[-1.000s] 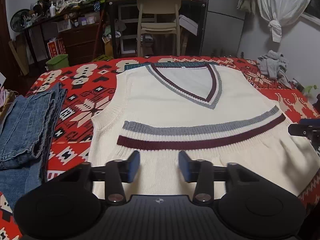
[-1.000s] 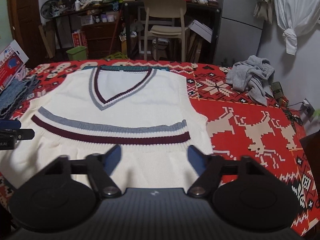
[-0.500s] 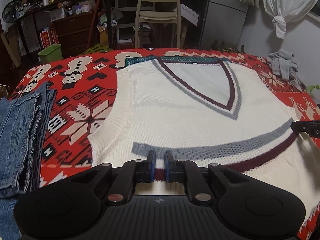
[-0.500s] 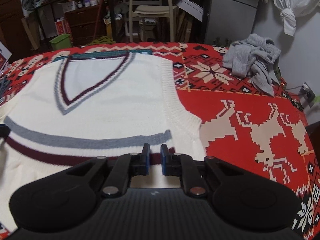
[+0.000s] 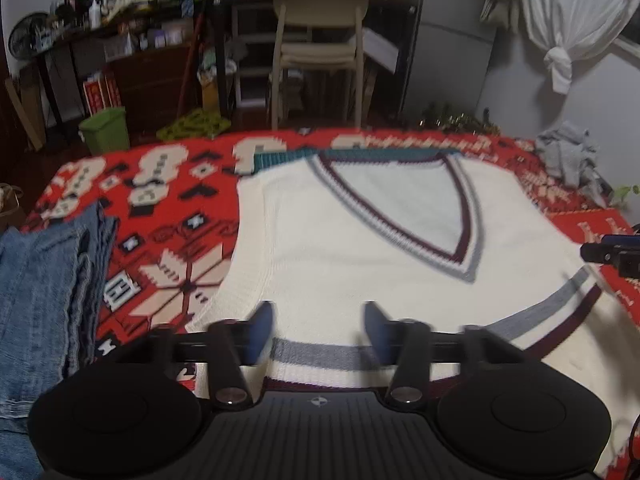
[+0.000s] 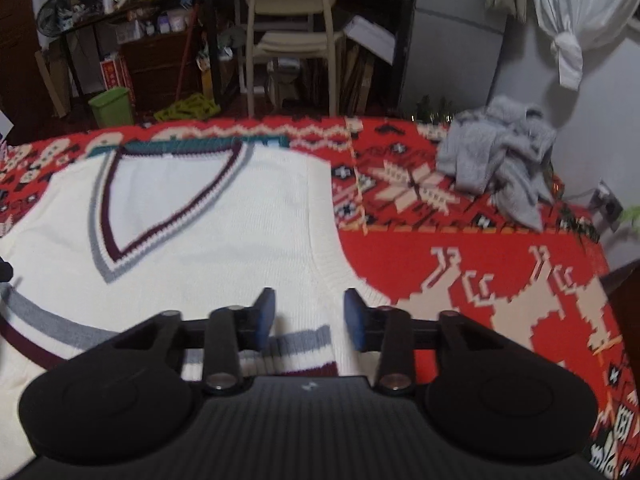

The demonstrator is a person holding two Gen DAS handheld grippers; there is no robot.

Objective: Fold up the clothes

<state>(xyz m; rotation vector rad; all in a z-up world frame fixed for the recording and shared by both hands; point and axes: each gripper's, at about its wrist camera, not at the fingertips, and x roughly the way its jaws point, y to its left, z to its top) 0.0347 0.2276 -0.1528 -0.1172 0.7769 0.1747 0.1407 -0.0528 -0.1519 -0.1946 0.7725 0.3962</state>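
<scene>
The cream vest [image 5: 360, 248] lies front-up on the red patterned blanket [image 6: 460, 272], its hem band folded up over the body nearest both tools, neck-to-hem axis running away from them. The left gripper [image 5: 318, 334] and right gripper [image 6: 310, 318] stand wide apart, holding nothing, each over one hem corner.

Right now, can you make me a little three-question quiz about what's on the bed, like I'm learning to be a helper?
1. True or false: both tongs, left tongs and right tongs, are shut tight on the cream vest.
2. What lies at the left edge of the red blanket? A) a towel B) folded jeans C) a pillow
3. Fill in: the crumpled garment near the wall is ____ in colour.

Key: 1 false, both are open. 2 B. 3 grey.
</scene>
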